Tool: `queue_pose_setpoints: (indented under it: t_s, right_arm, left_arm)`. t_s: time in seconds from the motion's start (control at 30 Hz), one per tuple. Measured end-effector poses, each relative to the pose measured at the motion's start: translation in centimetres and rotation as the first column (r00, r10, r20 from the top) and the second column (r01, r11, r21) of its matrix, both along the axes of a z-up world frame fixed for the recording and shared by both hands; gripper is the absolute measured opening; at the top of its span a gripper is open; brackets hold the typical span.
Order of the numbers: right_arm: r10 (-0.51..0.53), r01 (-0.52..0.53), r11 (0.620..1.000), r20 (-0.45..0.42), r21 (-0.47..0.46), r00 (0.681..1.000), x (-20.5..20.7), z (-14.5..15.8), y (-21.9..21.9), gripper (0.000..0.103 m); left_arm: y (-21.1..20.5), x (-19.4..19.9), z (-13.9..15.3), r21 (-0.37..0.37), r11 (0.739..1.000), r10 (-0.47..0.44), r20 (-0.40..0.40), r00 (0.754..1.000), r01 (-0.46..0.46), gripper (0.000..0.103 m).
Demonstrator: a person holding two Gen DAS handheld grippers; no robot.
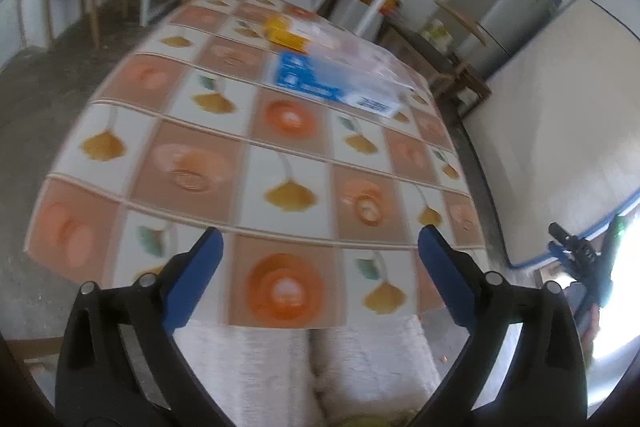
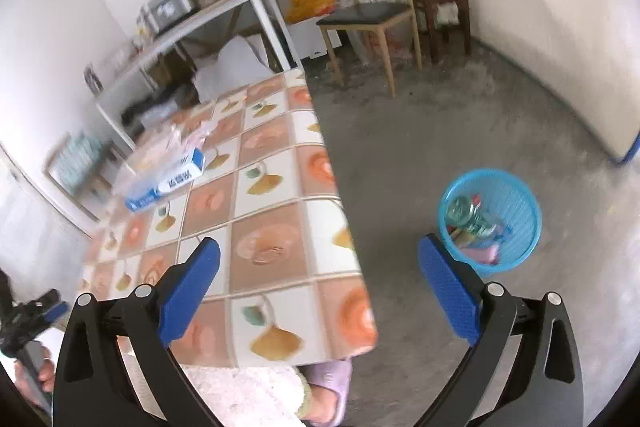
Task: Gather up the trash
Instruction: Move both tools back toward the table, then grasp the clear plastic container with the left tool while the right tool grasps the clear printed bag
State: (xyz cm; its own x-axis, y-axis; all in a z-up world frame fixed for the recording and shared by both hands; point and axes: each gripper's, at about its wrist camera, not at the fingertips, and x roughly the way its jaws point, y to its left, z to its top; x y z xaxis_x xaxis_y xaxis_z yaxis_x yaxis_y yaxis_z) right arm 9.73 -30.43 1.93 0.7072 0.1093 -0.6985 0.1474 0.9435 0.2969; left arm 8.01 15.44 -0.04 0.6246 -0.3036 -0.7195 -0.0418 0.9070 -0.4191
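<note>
Both my grippers, left gripper point(image 1: 320, 239) and right gripper point(image 2: 319, 249), hang with jaws wide apart, nothing between them. At four o'clock on the floor, the round blue plastic basket point(image 2: 516, 195) holds colourful crumpled wrappers point(image 2: 474, 227). A blue-and-white box point(image 1: 320, 79) sits on the tiled-pattern surface point(image 1: 208, 163).

White plastered walls point(image 2: 48, 27) enclosed a rough grey concrete floor point(image 2: 420, 131). A wooden chair with a dark seat point(image 2: 368, 15) stood near a long white metal-legged shelf table point(image 2: 208, 19), while a pale mattress point(image 1: 560, 131) leaned upright.
</note>
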Motion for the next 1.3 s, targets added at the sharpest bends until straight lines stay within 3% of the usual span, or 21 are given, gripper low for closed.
queue_pose_setpoints:
  t_s: [0.13,0.23,0.37,0.5,0.67,0.8,0.87,0.93,1.07,1.13,1.3]
  right_arm:
    - [0.074,-0.072,0.982,0.003,-0.173,0.997,1.3,2.8,6.5,0.097]
    - [0.151,-0.138,0.960,0.034,-0.245,0.988,2.0,4.2,10.1,0.097]
    - [0.194,-0.176,0.943,0.038,-0.281,0.980,3.9,4.4,13.4,0.096]
    - [0.205,-0.196,0.932,-0.002,-0.305,0.979,6.3,3.1,15.4,0.096]
    - [0.205,-0.211,0.921,-0.052,-0.327,0.977,8.6,1.0,16.2,0.096]
    - [0.232,-0.240,0.930,-0.061,-0.277,0.971,10.1,0.4,15.9,0.096]
    - [0.242,-0.252,0.937,-0.070,-0.241,0.968,11.0,0.2,15.6,0.096]
    - [0.243,-0.255,0.941,-0.078,-0.224,0.967,11.8,-0.1,15.5,0.096]
    - [0.240,-0.254,0.945,-0.092,-0.205,0.966,12.7,-0.8,15.3,0.096]
    - [0.240,-0.255,0.948,-0.098,-0.193,0.966,13.1,-1.2,15.2,0.096]
    - [0.235,-0.249,0.954,-0.098,-0.165,0.967,13.4,-1.4,14.5,0.096]
  left_arm:
    - [1.3,-0.3,0.1,0.081,0.995,0.057,0.042,0.997,-0.061,0.095]
    - [1.8,-0.1,0.5,0.139,0.985,0.089,0.074,0.993,-0.099,0.095]
    - [2.5,1.7,0.7,0.094,0.992,0.078,0.105,0.991,-0.088,0.095]
    - [3.1,5.6,0.9,-0.008,1.000,0.031,0.107,0.994,-0.031,0.095]
    - [3.6,12.8,1.1,-0.112,0.994,0.010,0.089,0.996,0.000,0.094]
    - [2.9,18.5,0.6,-0.130,0.991,-0.038,0.043,0.998,0.043,0.094]
    - [2.1,20.9,0.4,-0.121,0.990,-0.061,0.040,0.997,0.065,0.089]
    - [1.5,23.0,-0.1,-0.092,0.994,-0.062,0.017,0.998,0.064,0.070]
    - [0.5,26.6,-1.7,-0.019,0.998,-0.066,-0.065,0.996,0.065,0.046]
    - [0.3,27.3,-2.4,-0.013,0.997,-0.076,-0.097,0.992,0.075,0.030]
    - [0.3,26.8,-2.9,-0.048,0.996,-0.078,-0.094,0.993,0.074,0.007]
